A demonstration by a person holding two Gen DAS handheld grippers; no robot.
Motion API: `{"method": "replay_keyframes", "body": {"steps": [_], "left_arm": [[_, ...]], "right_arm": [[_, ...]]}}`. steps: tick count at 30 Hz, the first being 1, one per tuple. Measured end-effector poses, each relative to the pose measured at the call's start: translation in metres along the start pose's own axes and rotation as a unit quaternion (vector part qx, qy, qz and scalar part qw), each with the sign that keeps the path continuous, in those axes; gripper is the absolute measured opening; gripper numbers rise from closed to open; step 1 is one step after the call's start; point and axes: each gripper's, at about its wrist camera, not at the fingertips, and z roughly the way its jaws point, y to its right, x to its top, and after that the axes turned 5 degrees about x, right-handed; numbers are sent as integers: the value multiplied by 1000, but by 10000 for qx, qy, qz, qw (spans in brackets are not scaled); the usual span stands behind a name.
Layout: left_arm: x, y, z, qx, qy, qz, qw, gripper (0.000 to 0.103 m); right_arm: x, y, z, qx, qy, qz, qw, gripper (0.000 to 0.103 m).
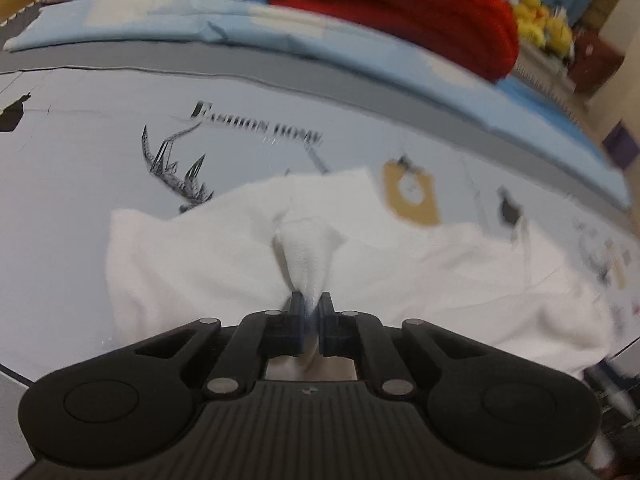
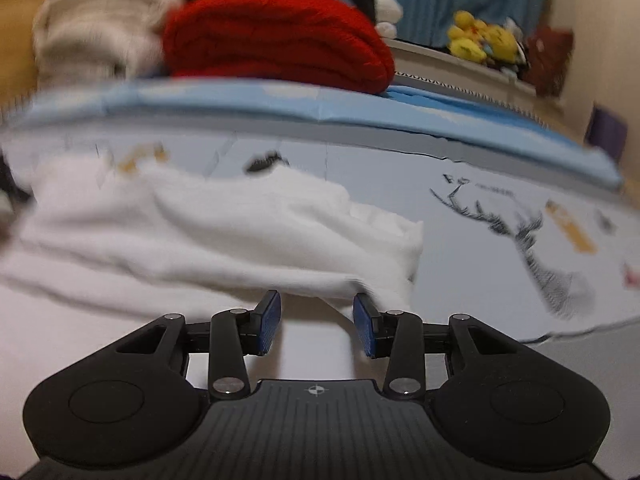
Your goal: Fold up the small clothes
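Left claw [image 1: 308,300]: pinched tight on a peak of the white garment [image 1: 240,256], tenting it off the surface, I'd say to get a corner to fold over.
Right claw [image 2: 316,312]: jaws partly apart at the near hem, gripping nothing, seemingly lining up for its own pinch.
White garment: soft, fleecy, rumpled, spread across the printed grey sheet [image 1: 80,140], not yet folded.
Farther back: a red knit blanket [image 2: 276,40] and yellow plush toys [image 2: 480,40], well clear.

White garment [image 1: 400,272], pale grey deer-print sheet [image 1: 100,200], red knit [image 1: 420,4], light-blue bedding [image 2: 320,112]
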Motion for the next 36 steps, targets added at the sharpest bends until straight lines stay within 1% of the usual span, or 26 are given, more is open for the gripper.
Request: {"method": "replay_keyframes", "body": {"steps": [2, 5, 7, 11, 13, 14, 15, 17, 18, 19, 20, 21, 22, 23, 24, 25, 26, 27, 29, 31, 32, 34, 36], "left_arm": [[9, 8, -18, 15, 222, 88, 9997, 6], [25, 24, -49, -246, 522, 131, 9982, 6], [37, 34, -72, -387, 749, 121, 9964, 6], [49, 38, -110, -624, 1034, -12, 9927, 6], [44, 27, -117, -568, 961, -113, 9937, 6], [36, 18, -114, -430, 894, -148, 9950, 6], [29, 10, -105, -260, 748, -174, 9967, 6], [12, -10, -69, 68, 155, -214, 9996, 7], [2, -19, -50, 341, -179, -238, 9990, 10], [-5, -26, -38, 484, -358, -285, 9978, 14], [-10, -30, -35, 601, -336, -312, 9971, 14], [-11, -31, -38, 688, -214, -322, 9969, 22], [-10, -29, -45, 700, -20, -309, 9971, 47], [-5, -25, -52, 688, 128, -323, 9970, 62], [2, -17, -63, 629, 362, -291, 9969, 80], [9, -6, -70, 530, 573, -191, 9968, 81], [17, 8, -83, 352, 751, -7, 9966, 81], [26, 25, -88, 177, 809, 140, 9965, 82], [43, 65, -93, -250, 773, 410, 9959, 82], [55, 115, -90, -614, 672, 772, 9928, 84], [59, 148, -84, -805, 521, 1023, 9901, 85], [60, 202, -69, -1145, 195, 1484, 9821, 85], [53, 261, -42, -1267, -213, 1959, 9722, 85]], "right_arm": [[-1, -7, 1, -237, -68, -459, 9986, 42], [-1, -12, 2, -432, -171, -740, 9962, 42], [0, -8, 1, -499, -217, -657, 9964, 42], [4, 8, -7, -342, -134, -112, 9993, 42], [5, 13, -11, -395, -48, 32, 9992, 42], [6, 16, -13, -405, 5, 119, 9991, 42], [6, 19, -15, -417, 65, 223, 9989, 42], [7, 23, -17, -375, 112, 389, 9985, 42], [7, 24, -18, -335, 109, 444, 9984, 42], [6, 24, -18, -287, 108, 472, 9984, 42], [6, 24, -17, -252, 82, 491, 9984, 42], [5, 24, -17, -228, 70, 518, 9984, 42], [5, 25, -18, -181, 91, 574, 9981, 42], [5, 26, -19, -130, 110, 658, 9977, 42], [5, 27, -19, -71, 117, 743, 9971, 42], [6, 28, -20, 62, 110, 823, 9965, 42], [6, 28, -22, 151, 97, 844, 9963, 42], [6, 27, -22, 197, 52, 814, 9965, 42], [4, 26, -22, 251, -101, 659, 9975, 42], [0, 26, -19, 201, -258, 531, 9981, 42], [-2, 28, -18, 223, -336, 503, 9979, 42], [-6, 32, -14, 294, -411, 556, 9972, 42], [-9, 34, -12, 334, -433, 505, 9972, 41]]}}
